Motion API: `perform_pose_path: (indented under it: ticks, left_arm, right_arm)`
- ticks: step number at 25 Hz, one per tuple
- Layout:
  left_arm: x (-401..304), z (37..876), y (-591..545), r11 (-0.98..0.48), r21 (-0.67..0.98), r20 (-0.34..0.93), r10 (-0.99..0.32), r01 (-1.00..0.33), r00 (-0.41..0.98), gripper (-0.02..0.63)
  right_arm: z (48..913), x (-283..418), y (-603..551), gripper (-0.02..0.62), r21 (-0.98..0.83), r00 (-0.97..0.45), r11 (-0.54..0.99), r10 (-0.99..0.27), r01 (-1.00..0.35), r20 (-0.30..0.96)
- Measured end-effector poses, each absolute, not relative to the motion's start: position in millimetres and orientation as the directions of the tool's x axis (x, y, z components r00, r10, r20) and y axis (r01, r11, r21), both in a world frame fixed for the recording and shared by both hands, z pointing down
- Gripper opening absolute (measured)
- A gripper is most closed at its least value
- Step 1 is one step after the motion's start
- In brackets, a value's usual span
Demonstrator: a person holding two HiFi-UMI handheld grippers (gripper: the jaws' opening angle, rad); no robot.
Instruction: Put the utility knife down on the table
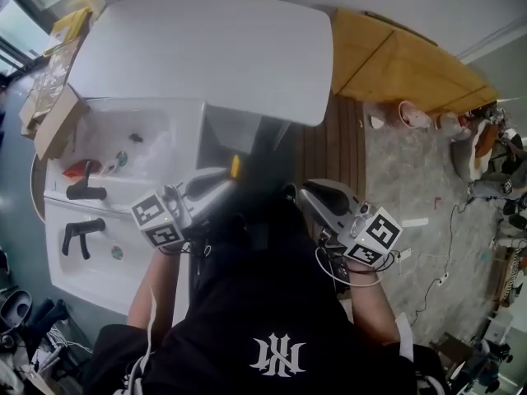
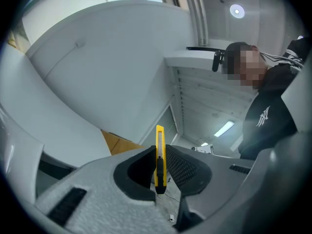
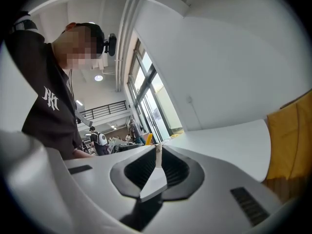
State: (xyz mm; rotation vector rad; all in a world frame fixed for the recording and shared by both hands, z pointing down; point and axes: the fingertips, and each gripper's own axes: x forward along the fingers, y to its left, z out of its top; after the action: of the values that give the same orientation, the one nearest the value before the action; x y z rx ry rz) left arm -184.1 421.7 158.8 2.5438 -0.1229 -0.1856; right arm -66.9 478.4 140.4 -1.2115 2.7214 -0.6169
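Observation:
A yellow utility knife with a black slider stands upright, pinched between the pads of my left gripper. In the head view the left gripper is held in front of the person's body, below the near edge of the white table, and the knife's yellow tip pokes out past the jaws. My right gripper hovers to the right of it at about the same height, jaws together. In the right gripper view the right gripper shows no clear object between its pads. The white table lies beyond it.
A white sink unit with two black faucets stands at the left. A cardboard box sits at its far corner. Orange wooden panels lie right of the table, with a dark slatted strip and grey floor beneath.

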Motion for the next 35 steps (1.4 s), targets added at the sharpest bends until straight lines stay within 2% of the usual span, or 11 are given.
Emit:
perform_pose_path:
  ticks: [8, 11, 17, 23, 28, 35]
  left_arm:
    - [-151.7, 152.2, 367.1, -0.818, 0.554, -0.069, -0.229, -0.153, 0.971, 0.060]
    - [-126.3, 152.9, 344.8, -0.825, 0.526, -0.027, -0.260, -0.207, 0.965, 0.060]
    - [-73.1, 136.2, 302.0, -0.787, 0.539, -0.041, -0.382, -0.301, 0.923, 0.061]
    - [-65.4, 134.1, 284.4, -0.741, 0.535, 0.017, -0.471, -0.406, 0.882, 0.060]
    - [-64.9, 154.9, 249.1, -0.727, 0.561, 0.044, -0.451, -0.396, 0.891, 0.060]
    - [-51.9, 169.7, 151.9, -0.767, 0.562, -0.016, -0.384, -0.310, 0.923, 0.060]
  right_arm:
    - [154.1, -0.2, 389.9, 0.007, -0.361, -0.701, 0.648, -0.712, -0.671, 0.024]
    - [146.0, 33.4, 362.8, 0.006, -0.348, -0.751, 0.710, -0.660, -0.613, -0.024]
    - [143.2, 104.0, 322.4, 0.007, -0.366, -0.823, 0.784, -0.562, -0.502, -0.076]
    - [162.7, 122.6, 288.3, 0.006, -0.409, -0.849, 0.799, -0.519, -0.440, -0.101]
    - [178.3, 119.4, 260.4, 0.006, -0.443, -0.834, 0.771, -0.544, -0.456, -0.088]
    - [179.9, 137.0, 193.4, 0.006, -0.441, -0.763, 0.679, -0.646, -0.587, 0.019]
